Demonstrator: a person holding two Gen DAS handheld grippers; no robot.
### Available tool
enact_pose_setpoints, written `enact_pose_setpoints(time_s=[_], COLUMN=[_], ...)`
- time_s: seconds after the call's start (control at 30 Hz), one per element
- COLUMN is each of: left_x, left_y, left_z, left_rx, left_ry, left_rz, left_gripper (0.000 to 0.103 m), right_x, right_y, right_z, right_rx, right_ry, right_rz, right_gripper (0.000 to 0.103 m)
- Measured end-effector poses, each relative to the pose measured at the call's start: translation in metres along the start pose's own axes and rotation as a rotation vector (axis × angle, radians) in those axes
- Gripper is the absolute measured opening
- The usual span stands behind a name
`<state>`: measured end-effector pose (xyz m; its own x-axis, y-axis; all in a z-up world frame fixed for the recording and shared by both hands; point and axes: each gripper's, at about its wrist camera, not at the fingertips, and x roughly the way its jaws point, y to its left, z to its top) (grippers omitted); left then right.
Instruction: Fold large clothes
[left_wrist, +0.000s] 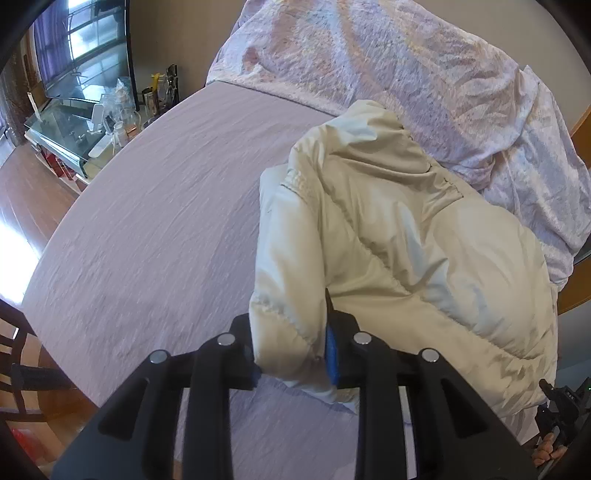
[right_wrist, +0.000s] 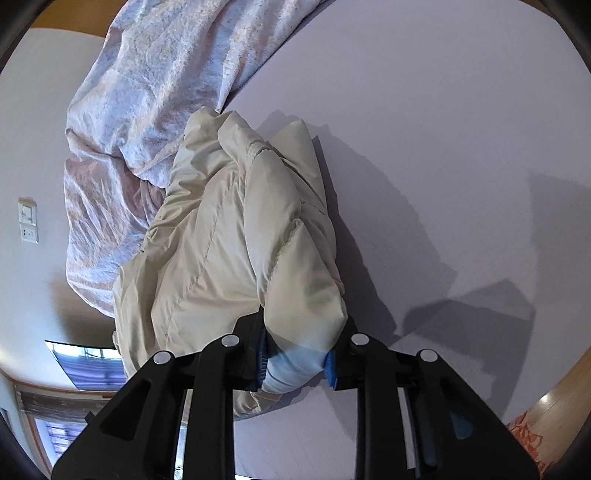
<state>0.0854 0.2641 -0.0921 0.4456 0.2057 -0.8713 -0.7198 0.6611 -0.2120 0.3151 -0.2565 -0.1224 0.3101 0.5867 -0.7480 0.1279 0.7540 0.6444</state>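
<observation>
Lying on the lilac bed sheet, the cream padded jacket is puffy, quilted with stitched seams, and bunched lengthwise. The left gripper pinches one lower corner of it; the right gripper pinches another padded edge (blue pads visible at both). A crumpled floral duvet touches the jacket's far end. Beyond the bed stand a television and a cluttered glass stand on a wooden floor.

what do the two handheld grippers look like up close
Both look alike: the left gripper and right gripper have matte black angular frames with cut-out slots, round silver studs on top, and black fingers lined with ribbed blue pads. No cables or sleeves show.
</observation>
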Motion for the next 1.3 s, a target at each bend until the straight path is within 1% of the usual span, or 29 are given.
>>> enact_pose_setpoints(time_s=[0.07,0.1,0.17,0.2,0.23,0.27,0.33,0.37,0.4,0.47,0.6,0.63,0.73,0.83,0.87,0.97,1.03,1.13,1.23,1.3], left_x=[0.0,0.0,0.0,0.0,0.0,0.001,0.002,0.003,0.005,0.007,0.01,0.01,0.012,0.013,0.014,0.017,0.019,0.02,0.022,0.022], left_y=[0.002,0.004,0.007,0.009,0.011,0.012,0.016,0.017,0.018,0.02,0.018,0.017,0.015,0.015,0.016,0.017,0.017,0.017,0.018,0.018], left_z=[-0.003,-0.004,-0.004,-0.004,-0.004,-0.005,-0.005,-0.005,-0.004,-0.004,-0.002,-0.001,-0.001,-0.001,-0.002,-0.002,-0.001,0.0,0.002,0.003], left_rx=[-0.002,-0.008,-0.025,-0.031,-0.038,-0.044,-0.062,-0.07,-0.081,-0.096,-0.11,-0.112,-0.125,-0.148,-0.162,-0.186,-0.193,-0.201,-0.21,-0.214], left_ry=[0.0,0.0,0.003,0.005,0.008,0.01,0.017,0.021,0.026,0.034,0.034,0.033,0.027,0.023,0.021,0.019,0.021,0.018,0.012,0.007], left_rz=[0.006,0.009,0.007,0.009,0.008,0.008,0.0,-0.003,-0.012,-0.022,-0.032,-0.034,-0.037,-0.043,-0.048,-0.057,-0.059,-0.059,-0.068,-0.068], left_gripper=[0.032,0.036,0.043,0.049,0.056,0.059,0.067,0.068,0.069,0.071,0.073,0.074,0.075,0.075,0.075,0.076,0.076,0.079,0.081,0.082], right_x=[-0.003,-0.006,-0.014,-0.019,-0.027,-0.033,-0.039,-0.038,-0.035,-0.024,0.01,0.021,0.045,0.062,0.066,0.077,0.085,0.108,0.122,0.129], right_y=[0.003,0.004,0.01,0.014,0.021,0.028,0.043,0.05,0.061,0.086,0.138,0.152,0.181,0.2,0.204,0.21,0.209,0.205,0.201,0.198], right_z=[0.0,0.0,0.001,0.001,0.002,0.002,0.002,0.003,0.003,0.0,-0.019,-0.027,-0.045,-0.06,-0.064,-0.075,-0.081,-0.087,-0.094,-0.096], right_rx=[-0.027,-0.038,-0.07,-0.093,-0.129,-0.159,-0.226,-0.255,-0.289,-0.357,-0.503,-0.542,-0.614,-0.668,-0.678,-0.708,-0.723,-0.748,-0.769,-0.773], right_ry=[-0.009,-0.016,-0.048,-0.078,-0.127,-0.166,-0.228,-0.235,-0.231,-0.205,-0.12,-0.095,-0.033,0.002,0.01,0.03,0.049,0.088,0.084,0.078], right_rz=[-0.034,-0.063,-0.137,-0.176,-0.23,-0.27,-0.316,-0.319,-0.304,-0.247,-0.154,-0.13,-0.078,-0.055,-0.053,-0.056,-0.076,-0.13,-0.161,-0.166], right_gripper=[0.033,0.037,0.048,0.051,0.055,0.056,0.056,0.056,0.056,0.056,0.054,0.053,0.043,0.036,0.034,0.034,0.034,0.034,0.035,0.035])
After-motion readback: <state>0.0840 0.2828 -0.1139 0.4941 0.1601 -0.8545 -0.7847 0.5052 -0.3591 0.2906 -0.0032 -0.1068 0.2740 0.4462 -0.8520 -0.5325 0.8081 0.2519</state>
